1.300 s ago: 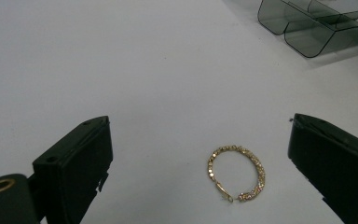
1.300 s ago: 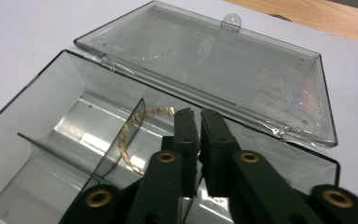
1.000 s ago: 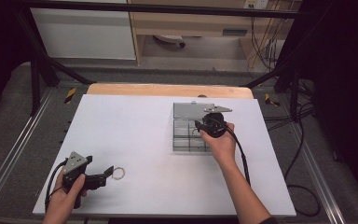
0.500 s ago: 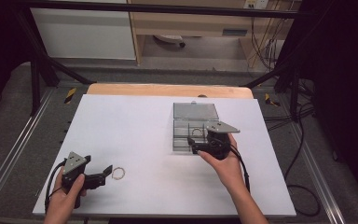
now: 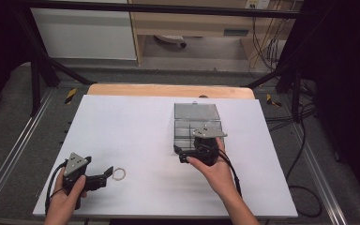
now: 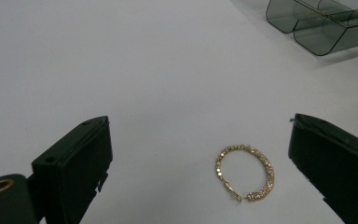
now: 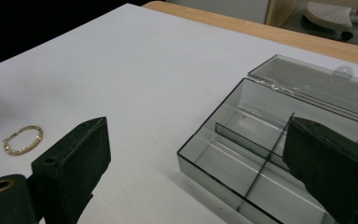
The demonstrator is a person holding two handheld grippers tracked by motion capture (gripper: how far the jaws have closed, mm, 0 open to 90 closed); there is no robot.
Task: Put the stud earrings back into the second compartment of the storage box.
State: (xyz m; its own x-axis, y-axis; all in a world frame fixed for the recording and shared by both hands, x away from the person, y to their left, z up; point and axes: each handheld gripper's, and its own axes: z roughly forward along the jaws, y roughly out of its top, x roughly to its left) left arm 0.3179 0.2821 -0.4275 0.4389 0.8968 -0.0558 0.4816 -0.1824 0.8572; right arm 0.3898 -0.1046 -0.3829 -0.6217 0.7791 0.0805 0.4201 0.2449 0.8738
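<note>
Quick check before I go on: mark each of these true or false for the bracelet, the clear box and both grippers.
1. The gold bracelet lies on the white table, outside the box. True.
2. The left gripper is shut on the bracelet. False: its jaws stand open, the bracelet untouched ahead of them.
3. The clear box has its lid open. True.
4. The right gripper holds the bracelet. False: its jaws have just been opening, with nothing between them.
5. The box compartments in view hold jewellery. False: they look empty.

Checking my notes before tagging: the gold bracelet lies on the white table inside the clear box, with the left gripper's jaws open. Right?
Not quite. The gold bracelet lies on the white table outside the clear box, ahead of the open left gripper, as the left gripper view shows.
</note>
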